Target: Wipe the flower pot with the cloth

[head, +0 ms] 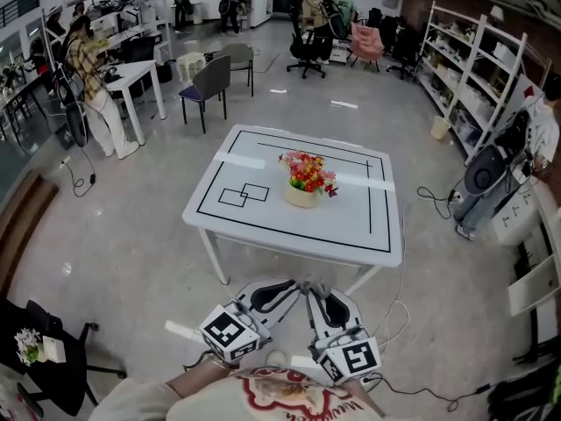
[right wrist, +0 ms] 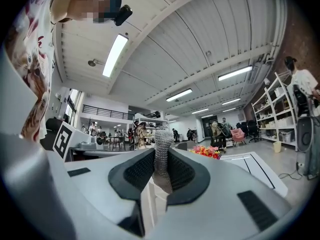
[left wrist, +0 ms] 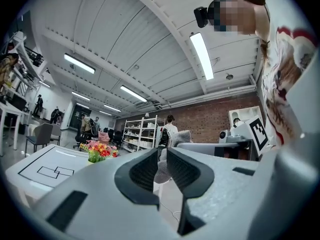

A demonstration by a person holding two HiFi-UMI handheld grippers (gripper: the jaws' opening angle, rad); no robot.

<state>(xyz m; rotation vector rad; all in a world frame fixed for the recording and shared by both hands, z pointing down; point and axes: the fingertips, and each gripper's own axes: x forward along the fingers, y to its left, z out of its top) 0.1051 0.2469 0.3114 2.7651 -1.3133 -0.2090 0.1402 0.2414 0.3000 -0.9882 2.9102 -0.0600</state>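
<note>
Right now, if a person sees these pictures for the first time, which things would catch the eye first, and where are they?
The bright flowers in the flower pot stand out first, in the middle of the white table with black lines. Next, at the bottom of the head view, the left gripper and the right gripper sit close together short of the table, each shut on a grey cloth.

Grey left tongs (head: 294, 289) and right tongs (head: 314, 293) carry black ribbed pads (right wrist: 141, 170) and black-and-white marker cubes (head: 230, 332).
</note>
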